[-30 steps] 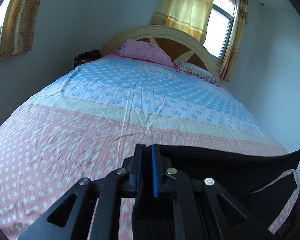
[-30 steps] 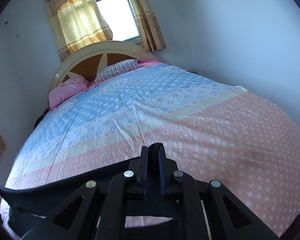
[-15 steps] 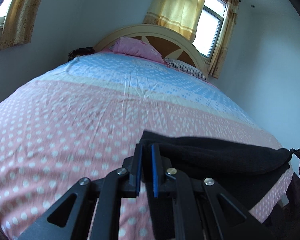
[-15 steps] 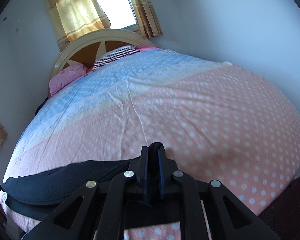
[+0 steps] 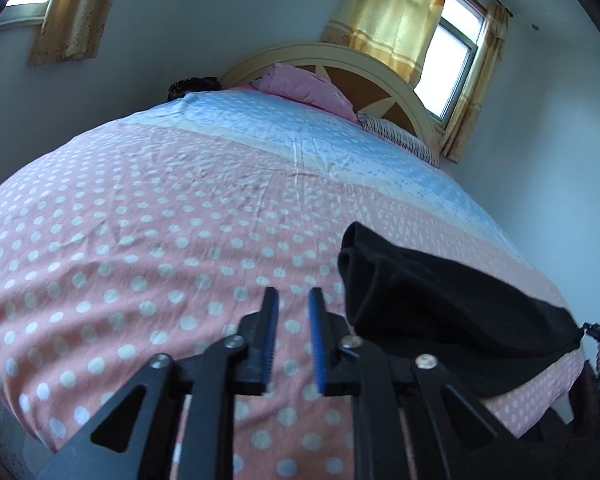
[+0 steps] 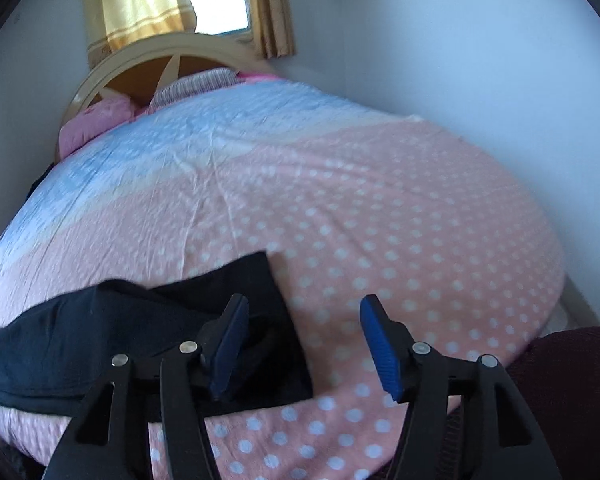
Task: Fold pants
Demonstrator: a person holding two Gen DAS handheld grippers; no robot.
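The black pants (image 5: pixel 440 300) lie in a folded band along the near edge of the bed. In the left wrist view my left gripper (image 5: pixel 293 300) is open over the dotted sheet, just left of the band's end. The right wrist view has the pants (image 6: pixel 112 332) at lower left. My right gripper (image 6: pixel 304 308) stands wide open there, its left finger above the pants' right end and its right finger over bare sheet. Nothing sits between either pair of fingers.
The bed (image 5: pixel 140 216) has a pink dotted sheet near me and blue farther back. Pillows (image 5: pixel 308 90) rest against the arched headboard (image 6: pixel 140 64). Walls close in on the right (image 6: pixel 460 60). A dark maroon cloth (image 6: pixel 572 380) shows at lower right.
Both grippers have opened and let go of the pants, which now rest on the bed. The left gripper has shifted left of the fabric, and the right one has shifted right.
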